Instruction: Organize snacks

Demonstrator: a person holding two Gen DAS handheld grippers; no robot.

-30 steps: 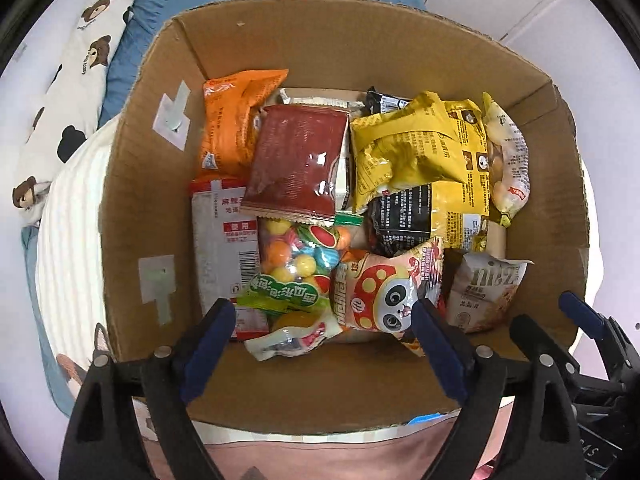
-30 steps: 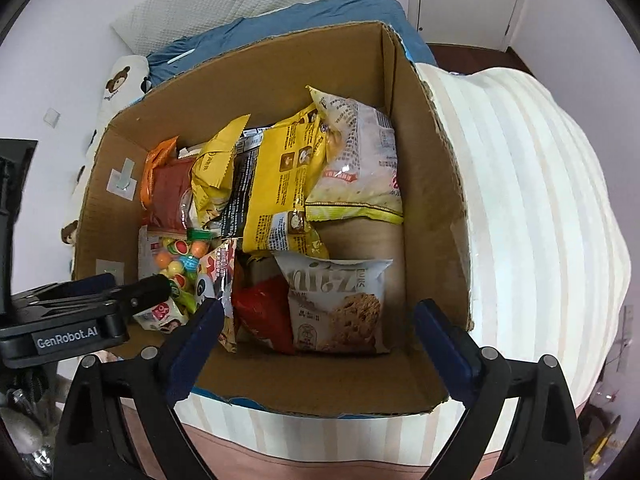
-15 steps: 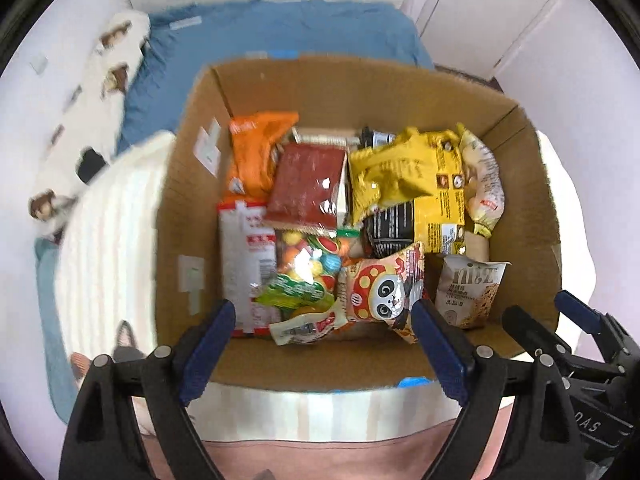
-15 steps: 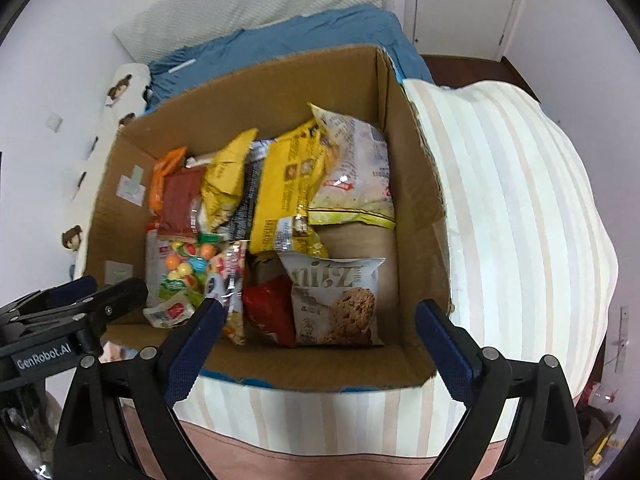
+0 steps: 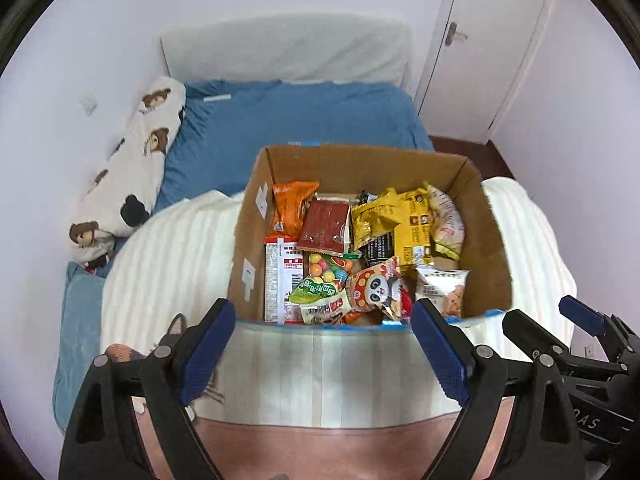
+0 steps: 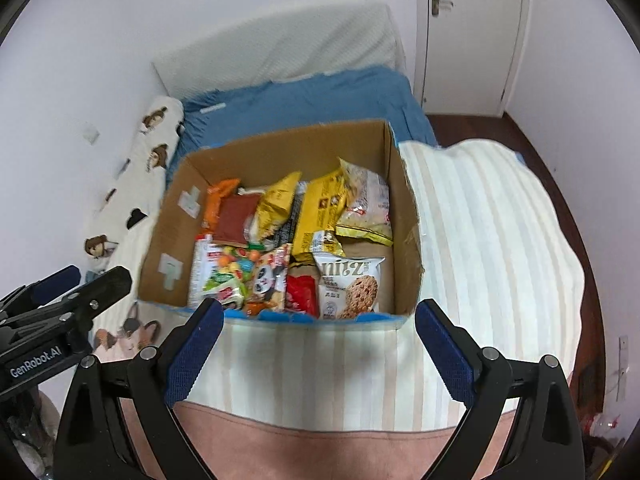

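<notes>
White walls and a white door (image 5: pixel 484 52) close in a small bedroom, where a bed (image 5: pixel 288 120) with a blue sheet runs toward a white headboard at the far end. On the near half of the bed lies a cream striped blanket (image 5: pixel 320 372), and a long bear-print pillow (image 5: pixel 132 168) rests along the left wall. An open cardboard box (image 5: pixel 490 240) sits on the blanket, holding the snacks: an orange bag (image 5: pixel 290 208) in the far left corner, a dark red packet (image 5: pixel 326 226) just right of it, yellow bags (image 5: pixel 400 220) toward the far right, a clear bag of coloured candy balls (image 5: pixel 324 276) near the middle, a panda-print pack (image 5: pixel 374 290) beside that, and a cookie packet (image 6: pixel 352 286) at the near right.

Both pairs of tongs hang above the blanket on the near side of the box, touching nothing. The left tongs (image 5: pixel 320 344) stand wide open with nothing between the blue pads (image 5: pixel 206 348). The right tongs (image 6: pixel 318 346) are likewise spread apart and empty.
</notes>
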